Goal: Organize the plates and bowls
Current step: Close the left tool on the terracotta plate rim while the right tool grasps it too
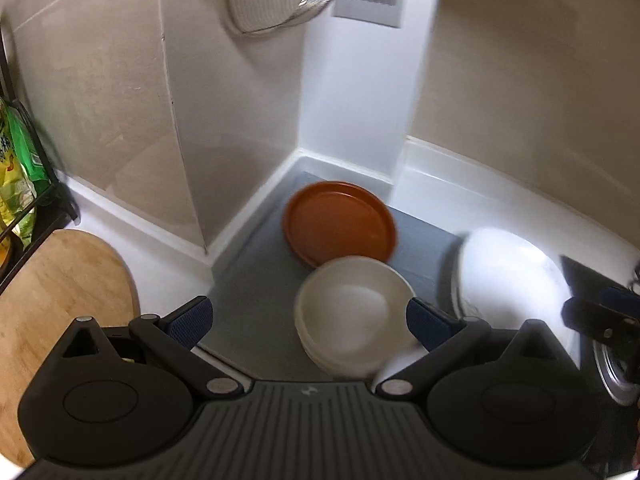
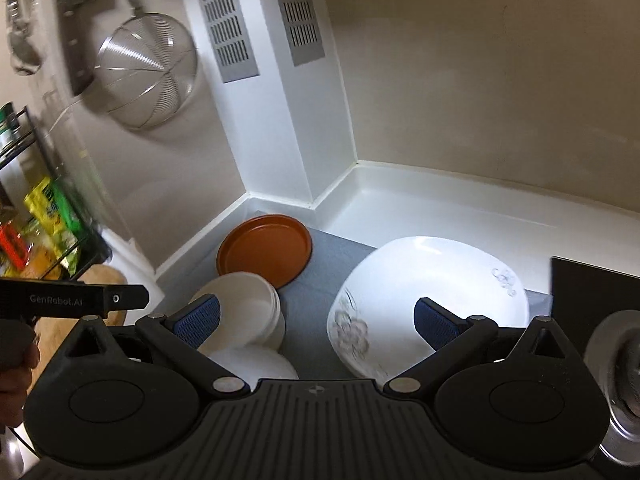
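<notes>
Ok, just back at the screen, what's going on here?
Both grippers are open and holding nothing. The left gripper hovers over the stack of white bowls; the right gripper faces the gap between those bowls and the white flowered dish. The orange plate sits behind on the grey mat.

A: Both grippers look alike?

B: Yes. The left gripper [image 1: 308, 320] and right gripper [image 2: 316, 322] have black bodies, ribbed grey plates, silver screws and blue textured pads [image 2: 199, 319].

A: Markings?

B: "GenRobot.AI" at nine o'clock in the right view; possibly bare skin [image 2: 14, 384] below, though blurred.
</notes>
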Demonstrator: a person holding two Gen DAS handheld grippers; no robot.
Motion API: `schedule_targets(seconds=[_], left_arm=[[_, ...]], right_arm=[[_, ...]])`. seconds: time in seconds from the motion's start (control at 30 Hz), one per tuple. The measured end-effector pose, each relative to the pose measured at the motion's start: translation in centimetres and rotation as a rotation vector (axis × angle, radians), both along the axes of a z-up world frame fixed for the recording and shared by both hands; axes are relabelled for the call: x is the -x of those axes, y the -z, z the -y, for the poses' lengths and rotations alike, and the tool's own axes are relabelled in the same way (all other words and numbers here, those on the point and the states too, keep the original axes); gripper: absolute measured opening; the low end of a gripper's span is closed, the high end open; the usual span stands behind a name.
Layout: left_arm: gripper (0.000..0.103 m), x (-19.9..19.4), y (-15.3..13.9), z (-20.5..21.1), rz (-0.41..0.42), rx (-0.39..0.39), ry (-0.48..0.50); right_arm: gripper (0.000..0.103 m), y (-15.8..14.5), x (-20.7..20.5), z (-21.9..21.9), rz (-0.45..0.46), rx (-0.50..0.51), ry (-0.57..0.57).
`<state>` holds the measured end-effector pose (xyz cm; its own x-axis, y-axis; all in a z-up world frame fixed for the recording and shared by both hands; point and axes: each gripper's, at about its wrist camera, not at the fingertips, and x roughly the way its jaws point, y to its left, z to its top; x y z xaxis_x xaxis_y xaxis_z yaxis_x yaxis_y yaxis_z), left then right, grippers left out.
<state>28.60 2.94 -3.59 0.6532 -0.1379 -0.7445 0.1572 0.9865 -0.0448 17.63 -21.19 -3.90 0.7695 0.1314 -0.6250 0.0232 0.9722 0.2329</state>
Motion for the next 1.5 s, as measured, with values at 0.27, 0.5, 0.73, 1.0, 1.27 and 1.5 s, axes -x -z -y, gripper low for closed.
schedule_targets(seconds=[0.27,0.5,0.73,1.0,1.27,1.5], left_arm=[[0.103,-7.8,3.4,-1.8,-0.117,0.101,-0.088],[0.103,-12.3,6.1,-1.1,-0.171,0.142,-0.155],[0.103,-15.4,8.6,0.6,-0.23,0.153,-0.166],[0.103,-17.1,11.2,0.7,-0.288,0.139,-0.257],[0.103,-17.4,11.9,-0.3,-0.297,0.16,-0.341],[0.103,-17.0,11.9,0.0,-0.295,0.131,-0.349]], right_arm=[[0.103,1.9,-8.1,-1.5,-0.057,0.057,-0.017],[0.103,4.7,-14.5,-2.9,-0.127,0.108,-0.079],[0.103,8.0,-19.4,-2.6,-0.21,0.092,-0.065],[0.103,11.0,-22.5,-2.4,-0.25,0.111,-0.05],[0.102,12.6,-23.3,-2.7,-0.237,0.091,-0.066],[0.084,14.0,-24.2,-4.2,-0.251,0.094,-0.137]])
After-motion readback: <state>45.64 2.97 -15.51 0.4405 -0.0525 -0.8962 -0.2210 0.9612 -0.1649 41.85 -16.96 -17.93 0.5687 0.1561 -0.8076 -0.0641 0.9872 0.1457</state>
